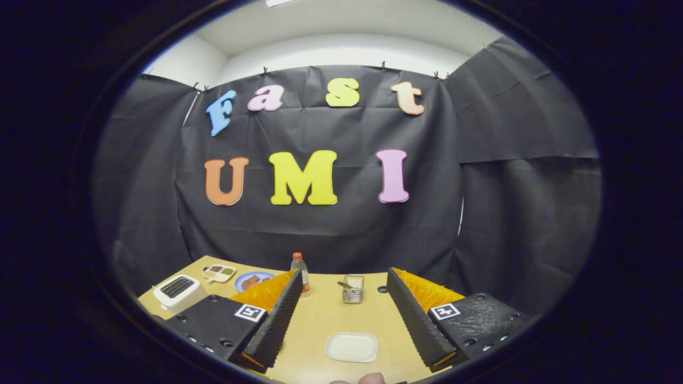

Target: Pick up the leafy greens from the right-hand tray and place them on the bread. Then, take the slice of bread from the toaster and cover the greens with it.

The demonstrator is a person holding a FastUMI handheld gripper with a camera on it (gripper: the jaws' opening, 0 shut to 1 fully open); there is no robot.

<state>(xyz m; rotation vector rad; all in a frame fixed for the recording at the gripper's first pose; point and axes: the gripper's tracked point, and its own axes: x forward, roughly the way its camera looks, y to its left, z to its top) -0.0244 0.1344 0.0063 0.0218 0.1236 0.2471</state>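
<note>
Currently the claw [341, 320] is hovering above the pale wooden counter [325, 320] with its two black ribbed fingers [280, 314] spread wide and gripping nothing. Between them, a white rectangular plastic tray [351, 347] is lying flat. Beyond the fingers, a small metal mesh basket [352, 288] and a clear bottle with an orange cap [301, 273] are standing. Off to the left, a white toaster [178, 290] is sitting near a divided white tray holding greens [219, 272] and a blue round plate [253, 280] carrying brownish food.
</note>
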